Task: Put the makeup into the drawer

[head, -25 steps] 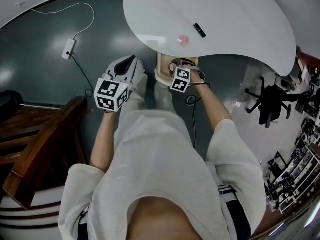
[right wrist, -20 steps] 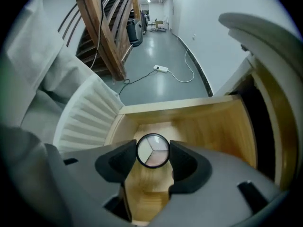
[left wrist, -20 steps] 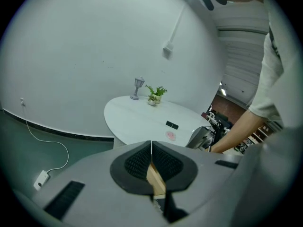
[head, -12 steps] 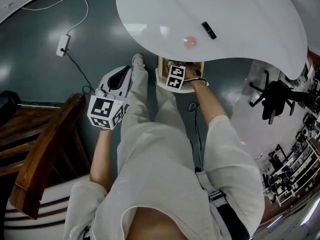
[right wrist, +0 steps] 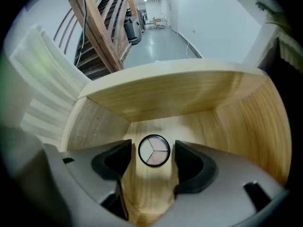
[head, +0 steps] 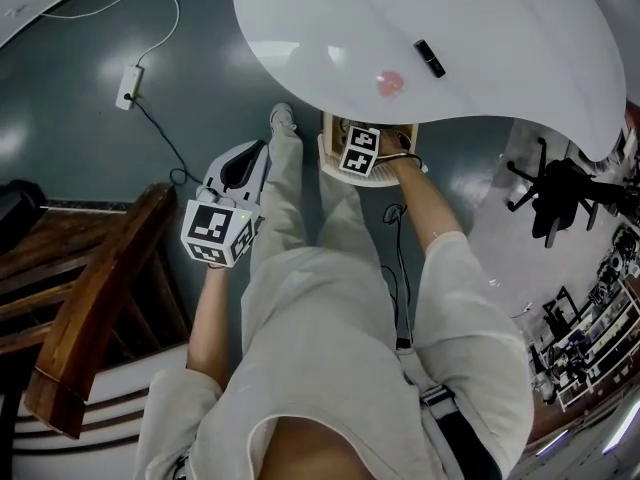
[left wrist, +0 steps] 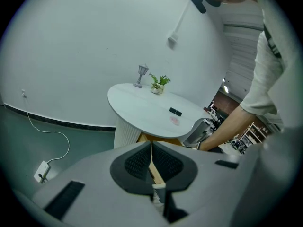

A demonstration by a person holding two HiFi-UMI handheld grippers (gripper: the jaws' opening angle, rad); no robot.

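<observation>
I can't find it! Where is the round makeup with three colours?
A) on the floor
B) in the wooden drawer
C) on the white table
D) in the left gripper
B: the round makeup lies in the wooden drawer, between the jaws of the right gripper, which have just been opening.

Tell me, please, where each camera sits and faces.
Head view: head-mounted, looking down at the white rounded table and wooden drawer; torso, arms, legs show.
Left gripper view: on the shut left gripper, facing the table; a forearm shows.
Right gripper view: on the right gripper, jaws just opening, round makeup compact lying between them, looking into the drawer; no body.
Head and left gripper views share the table.
</observation>
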